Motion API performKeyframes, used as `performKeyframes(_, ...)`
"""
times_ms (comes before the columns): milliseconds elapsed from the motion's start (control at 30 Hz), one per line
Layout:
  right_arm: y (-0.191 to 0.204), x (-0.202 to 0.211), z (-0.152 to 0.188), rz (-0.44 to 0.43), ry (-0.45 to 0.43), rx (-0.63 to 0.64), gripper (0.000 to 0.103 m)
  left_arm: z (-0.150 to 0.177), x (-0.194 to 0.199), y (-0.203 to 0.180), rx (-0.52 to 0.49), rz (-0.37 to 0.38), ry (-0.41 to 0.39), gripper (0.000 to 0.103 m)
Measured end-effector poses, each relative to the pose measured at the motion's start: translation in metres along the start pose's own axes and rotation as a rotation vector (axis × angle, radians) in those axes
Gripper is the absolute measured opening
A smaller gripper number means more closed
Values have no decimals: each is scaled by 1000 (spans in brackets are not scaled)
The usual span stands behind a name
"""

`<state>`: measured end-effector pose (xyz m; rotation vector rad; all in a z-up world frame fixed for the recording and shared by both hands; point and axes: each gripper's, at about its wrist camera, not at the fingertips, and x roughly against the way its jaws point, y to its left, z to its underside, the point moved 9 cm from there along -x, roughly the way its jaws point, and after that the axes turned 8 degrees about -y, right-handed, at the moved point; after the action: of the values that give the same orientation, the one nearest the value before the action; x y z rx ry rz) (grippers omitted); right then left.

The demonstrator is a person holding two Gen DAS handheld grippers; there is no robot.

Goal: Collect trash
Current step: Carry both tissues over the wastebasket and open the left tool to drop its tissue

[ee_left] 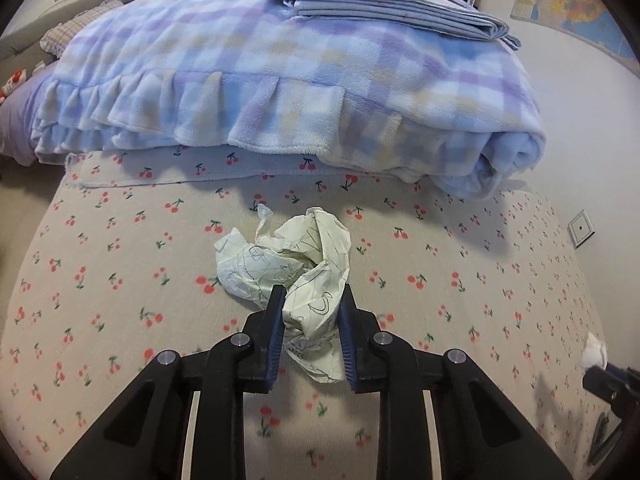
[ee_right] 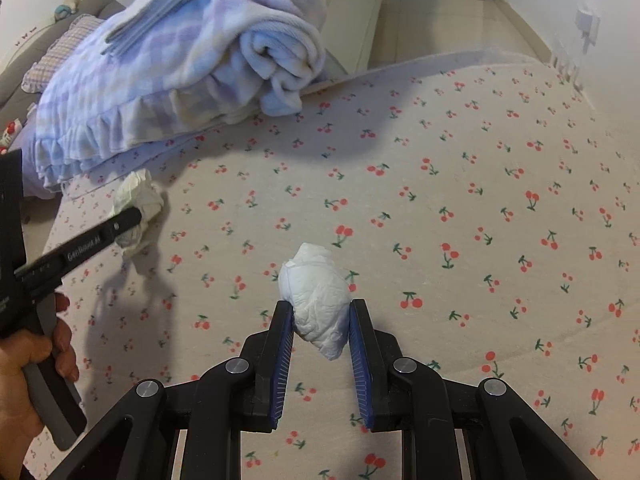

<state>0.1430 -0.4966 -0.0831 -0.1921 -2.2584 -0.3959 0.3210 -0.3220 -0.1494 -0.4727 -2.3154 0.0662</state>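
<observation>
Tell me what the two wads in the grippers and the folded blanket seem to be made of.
Scribbled wad: stiff matte paper, sharp creases, pen lines. White wad: likely soft tissue, finely wrinkled, no sheen. Blanket: plush fleece, by its fuzzy nap and ruffled hem.

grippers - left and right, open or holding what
left gripper: shut on the crumpled paper
right gripper: shut on the white tissue wad

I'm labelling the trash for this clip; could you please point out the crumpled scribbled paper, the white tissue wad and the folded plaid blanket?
crumpled scribbled paper point(ee_left: 304, 256): left wrist view, its creased upper middle.
white tissue wad point(ee_right: 318, 300): right wrist view, its centre.
folded plaid blanket point(ee_left: 280, 60): left wrist view, its top surface.
</observation>
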Motion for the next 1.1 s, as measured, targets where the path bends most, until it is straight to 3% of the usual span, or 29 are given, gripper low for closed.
performKeyframes(533,44,47,-19,-70,-95,13,25,13,121,21,61,31,-22,26)
performKeyframes(733,76,48,-13,-104,-88,34,25,29,156,54,111,11,-22,26)
performKeyframes(1100,166,37,7,-180,-61,120,25,49,202,156,267,-67,-15,26)
